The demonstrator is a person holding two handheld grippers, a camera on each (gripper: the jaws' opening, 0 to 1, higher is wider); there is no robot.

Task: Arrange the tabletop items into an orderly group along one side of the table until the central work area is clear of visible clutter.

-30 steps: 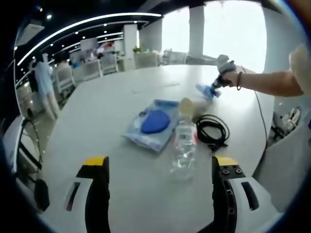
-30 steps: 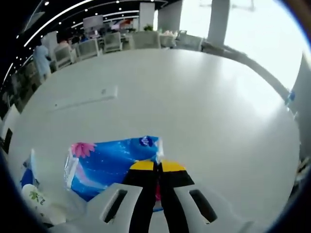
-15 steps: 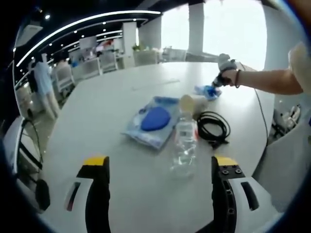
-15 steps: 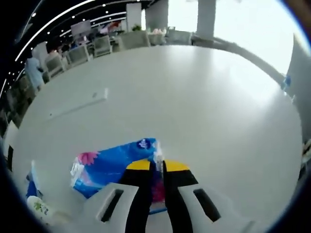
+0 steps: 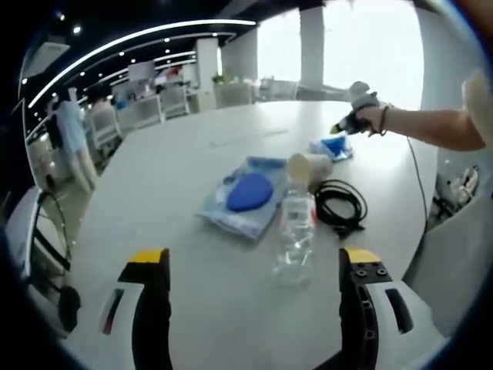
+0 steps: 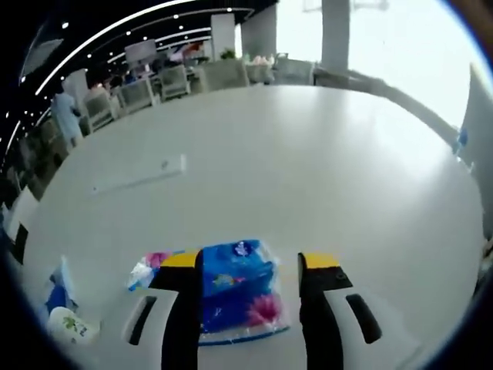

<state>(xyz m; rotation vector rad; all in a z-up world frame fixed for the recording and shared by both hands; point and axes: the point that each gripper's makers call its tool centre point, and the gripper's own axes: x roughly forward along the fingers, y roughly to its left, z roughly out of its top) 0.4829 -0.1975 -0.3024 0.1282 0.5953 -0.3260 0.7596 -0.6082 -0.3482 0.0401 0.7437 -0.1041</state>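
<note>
Right gripper (image 6: 250, 266): jaws spread apart, blue tissue pack (image 6: 237, 297) lying between them on the table (image 6: 308, 169). Left gripper (image 5: 250, 266): jaws wide, plastic bottle (image 5: 294, 235) ahead, untouched.

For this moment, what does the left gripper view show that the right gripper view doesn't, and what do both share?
Left gripper view alone: a clear plastic water bottle standing between its own open jaws, a coiled black cable, and the right gripper in a person's hand.

Right gripper view alone: the printed face of the blue tissue pack, lying between that gripper's open jaws.

Shared: the white round table, the blue tissue pack, the tipped paper cup, the blue pouch in clear wrapping, and the office chairs behind.
</note>
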